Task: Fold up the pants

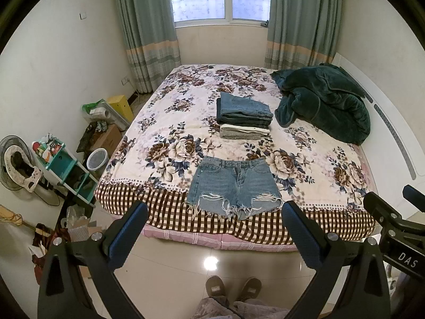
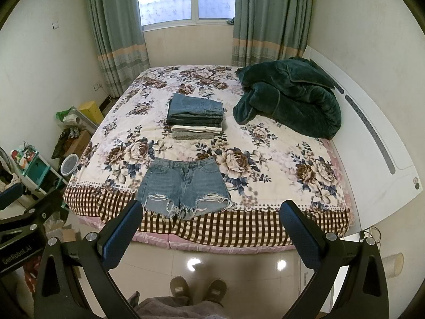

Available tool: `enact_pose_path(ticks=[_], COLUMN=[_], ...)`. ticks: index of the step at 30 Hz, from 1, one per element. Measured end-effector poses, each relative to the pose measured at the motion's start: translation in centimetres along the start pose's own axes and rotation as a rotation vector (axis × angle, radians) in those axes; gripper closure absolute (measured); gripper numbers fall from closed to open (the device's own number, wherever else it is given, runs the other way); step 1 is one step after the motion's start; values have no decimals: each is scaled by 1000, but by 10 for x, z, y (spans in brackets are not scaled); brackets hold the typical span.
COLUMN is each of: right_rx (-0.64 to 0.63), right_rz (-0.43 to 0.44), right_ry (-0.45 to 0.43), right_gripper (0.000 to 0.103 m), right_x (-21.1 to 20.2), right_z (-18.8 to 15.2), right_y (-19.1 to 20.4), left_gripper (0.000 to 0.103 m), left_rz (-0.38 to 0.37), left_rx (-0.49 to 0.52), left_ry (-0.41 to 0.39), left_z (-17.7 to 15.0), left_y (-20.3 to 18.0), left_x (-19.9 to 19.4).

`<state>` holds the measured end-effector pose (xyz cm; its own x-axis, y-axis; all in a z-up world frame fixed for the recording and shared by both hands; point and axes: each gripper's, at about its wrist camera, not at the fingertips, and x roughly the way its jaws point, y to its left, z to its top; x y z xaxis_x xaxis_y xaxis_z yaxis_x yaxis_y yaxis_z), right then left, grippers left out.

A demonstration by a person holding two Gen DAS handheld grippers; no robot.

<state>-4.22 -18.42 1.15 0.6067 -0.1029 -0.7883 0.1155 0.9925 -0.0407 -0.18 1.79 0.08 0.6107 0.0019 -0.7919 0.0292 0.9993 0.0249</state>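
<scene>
Frayed blue denim shorts (image 1: 233, 183) lie flat and unfolded near the foot edge of the bed, waistband away from me; they also show in the right wrist view (image 2: 183, 186). My left gripper (image 1: 215, 212) is open and empty, held above the floor just short of the bed edge, in front of the shorts. My right gripper (image 2: 212, 212) is open and empty at the same height, a little right of the shorts. Each gripper shows in the other's view, the right one (image 1: 398, 223) and the left one (image 2: 24, 212).
A stack of folded jeans and pale clothes (image 1: 244, 115) sits mid-bed. A dark green blanket (image 1: 321, 101) is heaped at the back right by the white headboard (image 1: 393, 133). A teal shelf (image 1: 69, 170), bin and boxes crowd the floor at left. My slippered feet (image 1: 233, 288) stand on shiny tiles.
</scene>
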Motion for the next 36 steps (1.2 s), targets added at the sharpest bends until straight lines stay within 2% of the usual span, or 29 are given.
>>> enact_pose_path(ticks=[11, 18, 24, 28, 32, 36], right_rx=[14, 40, 56, 60, 65, 51], right_rz=[-1, -30, -77, -65, -26, 33], right_ry=[20, 65, 112, 159, 206, 277], right_gripper=[0, 0, 0, 0, 0, 0], right_x=[7, 40, 99, 149, 206, 285], right_z=[4, 15, 26, 36, 51, 76], right_y=[9, 6, -1, -12, -33, -66], left_gripper=[0, 0, 0, 0, 0, 0], left_rz=[-6, 13, -4, 7, 50, 120], left_rx=[1, 24, 55, 62, 45, -31], left_ry=[8, 3, 61, 107, 152, 217], left_z=[3, 19, 29, 35, 42, 49], left_y=[-1, -9, -20, -37, -56, -83], left_x=[8, 57, 111, 151, 193, 254])
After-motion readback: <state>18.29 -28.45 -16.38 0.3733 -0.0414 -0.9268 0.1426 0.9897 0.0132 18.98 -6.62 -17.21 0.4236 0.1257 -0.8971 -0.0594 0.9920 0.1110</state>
